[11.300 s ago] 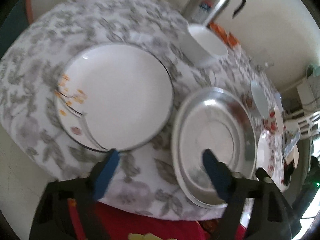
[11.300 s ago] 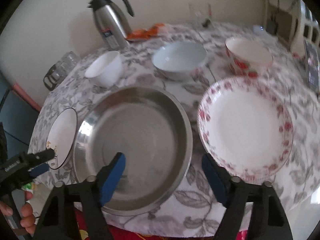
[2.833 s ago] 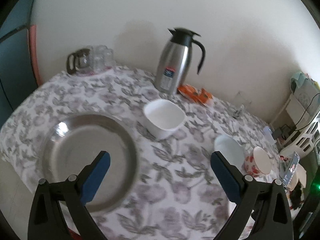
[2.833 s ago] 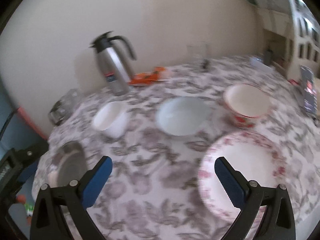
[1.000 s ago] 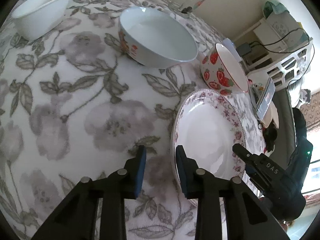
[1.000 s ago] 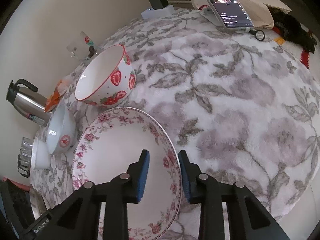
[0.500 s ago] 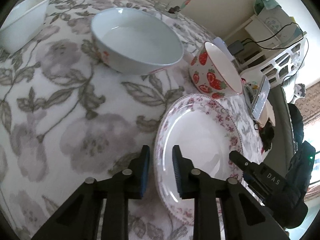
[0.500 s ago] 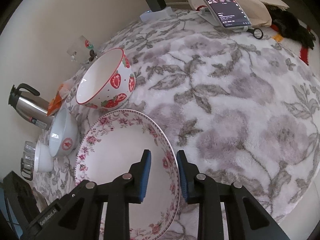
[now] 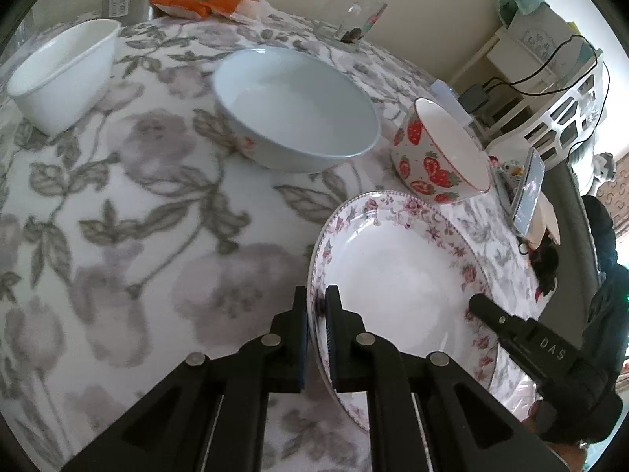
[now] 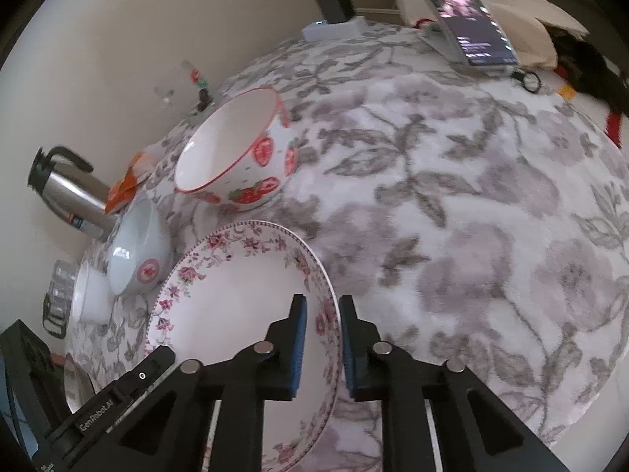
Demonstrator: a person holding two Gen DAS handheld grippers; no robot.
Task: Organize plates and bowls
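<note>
A pink-flowered plate (image 9: 401, 275) lies on the floral tablecloth, also seen in the right wrist view (image 10: 236, 299). My left gripper (image 9: 317, 306) is shut on its left rim. My right gripper (image 10: 319, 314) straddles its right rim, jaws narrow with a little gap each side. Behind the plate stand a strawberry bowl (image 9: 440, 153), a pale blue bowl (image 9: 295, 106) and a small white bowl (image 9: 63, 74). A steel plate's edge (image 10: 78, 385) shows at the far left in the right wrist view.
A steel thermos (image 10: 67, 192), orange packets (image 9: 204, 0) and a clear glass (image 9: 354, 11) stand at the back by the wall. A phone (image 10: 464, 15) and charger (image 10: 334, 4) lie at the table's far right. The table edge curves close below the plate.
Both grippers have closed in on the flowered plate's opposite rims; the left jaws now pinch the rim. The plate's left side looks slightly raised.
</note>
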